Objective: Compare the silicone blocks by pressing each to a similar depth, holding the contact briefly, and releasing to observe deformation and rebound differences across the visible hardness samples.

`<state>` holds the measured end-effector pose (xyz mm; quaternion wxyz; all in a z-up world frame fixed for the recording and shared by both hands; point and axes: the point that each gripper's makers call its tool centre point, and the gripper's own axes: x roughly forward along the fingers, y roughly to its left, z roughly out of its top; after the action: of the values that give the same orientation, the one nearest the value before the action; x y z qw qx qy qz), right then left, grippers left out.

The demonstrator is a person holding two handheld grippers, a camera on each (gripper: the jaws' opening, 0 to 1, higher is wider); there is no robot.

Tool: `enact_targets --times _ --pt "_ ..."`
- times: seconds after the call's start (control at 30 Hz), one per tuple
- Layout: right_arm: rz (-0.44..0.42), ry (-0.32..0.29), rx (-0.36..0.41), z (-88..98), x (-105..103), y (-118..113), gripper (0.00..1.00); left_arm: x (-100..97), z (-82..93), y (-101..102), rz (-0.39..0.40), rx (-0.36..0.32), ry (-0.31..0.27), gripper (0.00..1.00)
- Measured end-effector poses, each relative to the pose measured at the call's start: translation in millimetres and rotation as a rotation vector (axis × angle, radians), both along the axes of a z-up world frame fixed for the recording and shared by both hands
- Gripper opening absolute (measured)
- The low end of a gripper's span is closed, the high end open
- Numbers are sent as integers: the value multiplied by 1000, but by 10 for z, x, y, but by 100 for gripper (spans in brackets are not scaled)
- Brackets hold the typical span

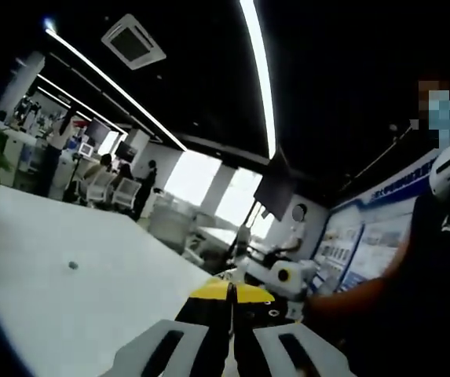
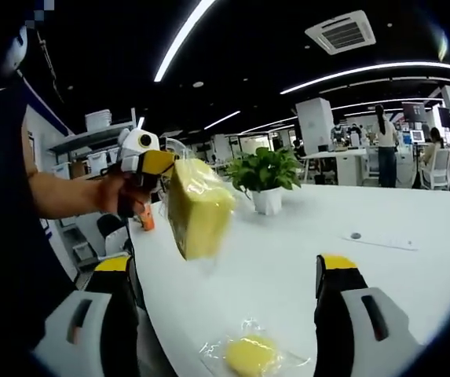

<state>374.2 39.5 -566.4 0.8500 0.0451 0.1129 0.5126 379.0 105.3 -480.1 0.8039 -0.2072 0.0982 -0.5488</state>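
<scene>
While the left gripper (image 2: 164, 166) lifts a wrapped yellow block (image 2: 199, 206), the right gripper (image 2: 228, 294) gapes wide above another block (image 2: 249, 355) on the bench (image 2: 303, 228).

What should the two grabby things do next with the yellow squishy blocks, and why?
Probably lower the left gripper and set its yellow block down on the white table, near the smaller bagged yellow block. The big block is held up in the air in thin wrap, so it cannot be pressed there. The right gripper has its jaws wide apart, free to press afterwards.
</scene>
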Motion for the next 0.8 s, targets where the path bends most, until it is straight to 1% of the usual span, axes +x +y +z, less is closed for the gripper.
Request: enact_targets --times 0.13,0.3,0.4,0.47,0.53,0.57,0.63,0.67,0.7,0.73,0.77,0.8 --pt "29 -2 26 49 -26 90 82 -33 31 -64 -22 -21 8 0" --pt "53 -12 42 137 -11 184 78 -92 18 -97 -47 -24 20 0" --pt "68 -10 54 176 -17 231 73 -114 25 -97 -55 -33 24 0" --pt "85 -23 61 209 -41 272 68 -121 30 -96 -60 -40 27 0" --pt "97 -29 76 253 -74 304 63 -128 40 -96 -62 -46 26 0" --pt "109 -27 96 288 -97 331 62 -139 49 -102 -64 -51 26 0" --pt "122 -15 118 321 -124 366 57 -166 79 -101 -67 -70 32 0" --pt "121 -13 122 320 -119 367 55 -168 126 -87 -66 -100 37 0" --pt "130 -7 142 344 -134 377 51 -166 147 -70 -65 -112 38 0" --pt "142 16 165 354 -146 383 47 -169 179 -59 -66 -127 36 0" --pt "145 16 173 356 -148 390 45 -176 202 -59 -72 -140 40 0" --pt "141 14 169 347 -143 397 47 -189 226 -69 -77 -148 38 0"
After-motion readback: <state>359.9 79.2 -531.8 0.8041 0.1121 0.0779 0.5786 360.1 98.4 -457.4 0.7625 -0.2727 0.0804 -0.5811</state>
